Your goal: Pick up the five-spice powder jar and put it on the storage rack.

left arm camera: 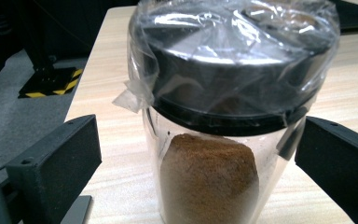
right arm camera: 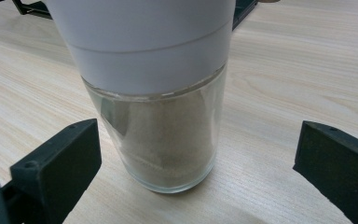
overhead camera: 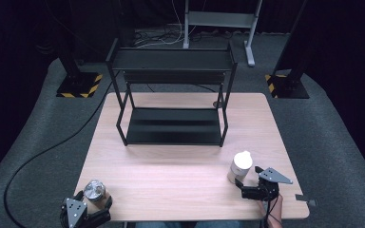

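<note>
At the near left corner of the tabletop (overhead camera: 171,175), the left tool (overhead camera: 86,212) is standing apart around a film-wrapped jar (left arm camera: 223,116) of brown powder. Near the right edge, the right tool (overhead camera: 259,188) is gaping around a white-capped glass jar (right arm camera: 161,107). Both jars are probably rigid, slippery and breakable; the clear body looks the best place to grip.
</note>
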Demonstrator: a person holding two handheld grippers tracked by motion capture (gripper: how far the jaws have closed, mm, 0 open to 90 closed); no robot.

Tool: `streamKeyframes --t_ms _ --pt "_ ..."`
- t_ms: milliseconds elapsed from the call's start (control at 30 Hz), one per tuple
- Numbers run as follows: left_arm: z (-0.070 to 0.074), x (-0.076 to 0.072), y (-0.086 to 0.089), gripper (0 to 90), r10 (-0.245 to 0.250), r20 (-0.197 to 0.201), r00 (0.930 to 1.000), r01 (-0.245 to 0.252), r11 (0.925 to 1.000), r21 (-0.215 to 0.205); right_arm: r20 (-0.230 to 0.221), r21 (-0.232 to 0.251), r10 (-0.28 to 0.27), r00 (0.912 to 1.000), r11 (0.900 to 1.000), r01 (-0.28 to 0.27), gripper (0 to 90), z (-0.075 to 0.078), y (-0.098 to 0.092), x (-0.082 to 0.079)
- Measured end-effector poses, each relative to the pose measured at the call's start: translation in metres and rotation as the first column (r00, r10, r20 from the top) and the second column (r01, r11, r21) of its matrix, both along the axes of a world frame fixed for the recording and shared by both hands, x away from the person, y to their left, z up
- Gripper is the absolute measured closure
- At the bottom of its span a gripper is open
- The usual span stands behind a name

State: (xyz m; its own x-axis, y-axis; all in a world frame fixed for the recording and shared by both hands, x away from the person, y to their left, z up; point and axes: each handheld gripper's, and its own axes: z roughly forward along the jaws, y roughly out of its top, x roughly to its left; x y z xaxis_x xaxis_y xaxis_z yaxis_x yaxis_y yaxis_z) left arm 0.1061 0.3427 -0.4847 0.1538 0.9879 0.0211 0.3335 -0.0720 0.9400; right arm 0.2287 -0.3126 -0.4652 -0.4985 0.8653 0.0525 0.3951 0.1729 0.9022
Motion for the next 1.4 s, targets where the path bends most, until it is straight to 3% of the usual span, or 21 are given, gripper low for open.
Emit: streamKeyframes --t_ms 567,667,733,833,1100,1400 --pt "-0.003 0.014 -0.003 0.1 -0.002 -0.02 0.9998 0.002 0.9999 -0.017 0.003 0.003 0.003 1.0 1.0 -0.003 0.0 0.0 -0.001 0.0" --pt "-0.004 0.015 0.001 13.5 -0.027 -0.023 0.9994 0.026 0.9995 -0.018 0.002 0.003 0.005 1.0 1.0 -0.005 0.0 0.0 -0.001 0.0" --pt "-0.008 0.015 0.006 23.6 -0.043 -0.016 0.999 0.042 0.9979 -0.048 0.003 0.002 0.004 1.0 1.0 -0.004 0.0 0.0 -0.001 0.0" --pt "-0.011 0.014 0.008 29.5 -0.057 -0.003 0.9984 0.057 0.997 -0.052 0.001 0.001 0.005 1.0 1.0 -0.005 0.0 0.0 -0.001 0.0" --pt "-0.01 0.016 0.012 30.1 -0.114 -0.001 0.9935 0.114 0.9925 -0.044 0.0 0.004 0.012 0.9999 1.0 -0.012 0.0 0.0 -0.002 0.001" --pt "0.002 0.019 0.016 30.1 -0.137 0.012 0.9905 0.138 0.9886 -0.061 0.005 0.006 0.026 0.9996 1.0 -0.026 0.0 -0.001 -0.003 0.001"
